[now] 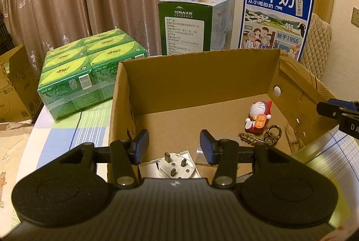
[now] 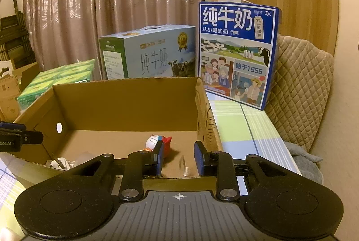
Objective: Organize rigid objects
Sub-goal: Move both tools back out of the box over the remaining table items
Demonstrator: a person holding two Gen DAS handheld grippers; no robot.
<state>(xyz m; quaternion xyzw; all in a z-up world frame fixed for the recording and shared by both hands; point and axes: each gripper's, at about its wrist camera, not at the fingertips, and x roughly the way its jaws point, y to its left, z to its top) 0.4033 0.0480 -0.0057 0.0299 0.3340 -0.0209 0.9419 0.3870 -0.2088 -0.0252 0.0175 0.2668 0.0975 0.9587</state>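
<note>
From my left gripper [image 1: 174, 146] I look down into the open cardboard box [image 1: 202, 75]; its fingers stand apart with nothing between them. Just below the gap, on the box floor near the front wall, lies a white plug [image 1: 176, 168] with its three dark prongs pointing up, resting on a pale flat piece I cannot identify. Further in and off to the right stands a small toy figure [image 1: 258, 116], white-faced with a red hood and a yellow tag on its front. Touching its base in front lies a brown patterned keychain [image 1: 262, 136].

My right gripper [image 2: 177, 158] hangs over the near wall of the same box [image 2: 125, 101], its fingers also spread and holding nothing. The toy [image 2: 154, 142] sits just beyond the left finger, partly hidden by it, well short of the far wall. The plug [image 2: 59, 162] shows at the lower left corner of the box. My left gripper's tip [image 2: 22, 139] pokes in at the left edge.
</note>
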